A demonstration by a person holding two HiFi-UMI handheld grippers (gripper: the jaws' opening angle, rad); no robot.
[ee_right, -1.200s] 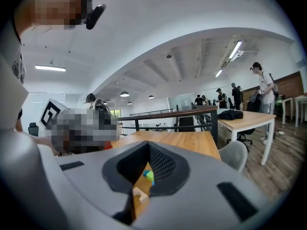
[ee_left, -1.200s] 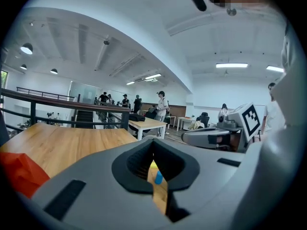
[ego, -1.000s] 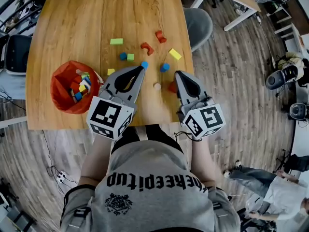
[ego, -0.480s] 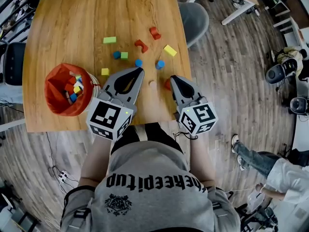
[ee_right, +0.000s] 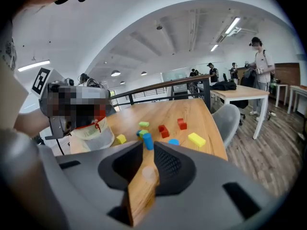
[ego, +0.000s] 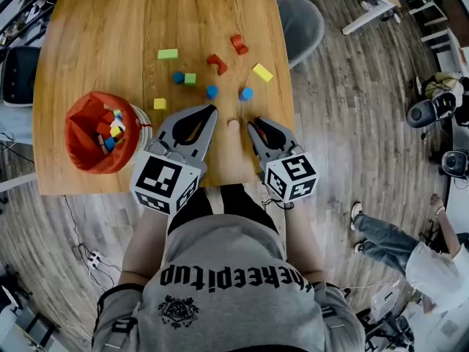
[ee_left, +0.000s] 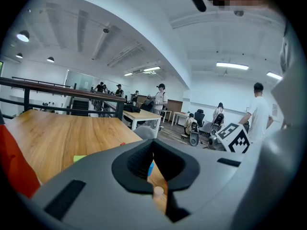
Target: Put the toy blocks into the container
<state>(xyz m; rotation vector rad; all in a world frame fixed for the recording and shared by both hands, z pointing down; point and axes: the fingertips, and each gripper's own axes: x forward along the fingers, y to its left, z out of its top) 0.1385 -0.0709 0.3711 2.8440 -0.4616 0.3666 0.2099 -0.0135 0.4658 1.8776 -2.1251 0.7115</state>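
Small wooden peg point(ego: 233, 124) — light, hard, likely to roll — was spotted on the worktop point(ego: 95, 35), well right of the container point(ego: 79, 151). Right tool point(ego: 253, 125) had just been opened with it in the gap, unpinched; left tool point(ego: 211, 111) was shut. Its round sides should be pinched.

The grey shirt point(ego: 220, 321) bears one readable word — "thekeepitup" — seen upside down.

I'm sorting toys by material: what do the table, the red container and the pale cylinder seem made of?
Table: wood or veneer, satin, visible grain. Red container: likely soft fabric; its rim crumples. Pale cylinder: probably bare wood, matte, unpainted tan.
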